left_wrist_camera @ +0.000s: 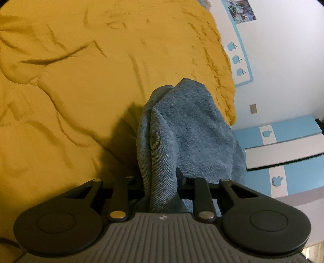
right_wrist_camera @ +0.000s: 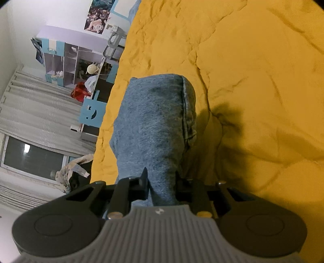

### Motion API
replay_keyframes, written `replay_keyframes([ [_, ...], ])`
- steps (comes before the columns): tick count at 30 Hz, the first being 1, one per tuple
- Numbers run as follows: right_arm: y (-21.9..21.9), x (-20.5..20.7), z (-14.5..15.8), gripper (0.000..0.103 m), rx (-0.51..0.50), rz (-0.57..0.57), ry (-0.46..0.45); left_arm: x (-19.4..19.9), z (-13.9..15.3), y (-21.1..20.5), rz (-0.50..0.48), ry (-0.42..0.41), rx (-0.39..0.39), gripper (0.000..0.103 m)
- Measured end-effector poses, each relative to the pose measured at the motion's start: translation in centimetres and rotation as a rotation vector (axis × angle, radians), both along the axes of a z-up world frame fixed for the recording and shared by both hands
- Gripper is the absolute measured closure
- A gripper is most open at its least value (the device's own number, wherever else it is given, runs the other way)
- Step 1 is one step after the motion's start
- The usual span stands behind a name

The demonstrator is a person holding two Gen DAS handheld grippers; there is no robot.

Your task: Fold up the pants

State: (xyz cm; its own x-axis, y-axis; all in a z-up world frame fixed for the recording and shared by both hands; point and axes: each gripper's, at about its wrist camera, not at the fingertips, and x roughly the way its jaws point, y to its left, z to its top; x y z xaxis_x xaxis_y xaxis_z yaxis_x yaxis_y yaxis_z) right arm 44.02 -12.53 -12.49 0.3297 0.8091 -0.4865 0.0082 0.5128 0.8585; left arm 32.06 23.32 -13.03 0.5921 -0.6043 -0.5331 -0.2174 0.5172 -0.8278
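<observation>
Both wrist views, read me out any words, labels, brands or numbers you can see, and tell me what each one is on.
No readable words or numbers in either view.
Left tongs, on the grey body: a small white emblem, a mark, not letters.
Right tongs: the same emblem.
Wall posters: pictures only; any print is too blurred to read.
Blue furniture: apple-shaped cutouts, no lettering.
Jeans and yellow bedspread: no label visible.

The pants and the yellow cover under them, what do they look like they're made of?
The pants, clamped in the left gripper and the right gripper, look like denim: faded blue, matte, with a visible diagonal weave and a stitched seam. The yellow cover looks like soft, matte, padded fabric, puffy and creased; probably a quilted comforter, fibre unclear.
</observation>
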Motion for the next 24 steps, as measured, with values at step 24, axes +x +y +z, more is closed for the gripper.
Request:
replay_keyframes([
  [24, -18.6, -13.1, 5.9, 0.087, 0.044, -0.165, 0.015, -3.7, 4.6, -15.4, -0.169, -0.062, 0.066, 0.076],
])
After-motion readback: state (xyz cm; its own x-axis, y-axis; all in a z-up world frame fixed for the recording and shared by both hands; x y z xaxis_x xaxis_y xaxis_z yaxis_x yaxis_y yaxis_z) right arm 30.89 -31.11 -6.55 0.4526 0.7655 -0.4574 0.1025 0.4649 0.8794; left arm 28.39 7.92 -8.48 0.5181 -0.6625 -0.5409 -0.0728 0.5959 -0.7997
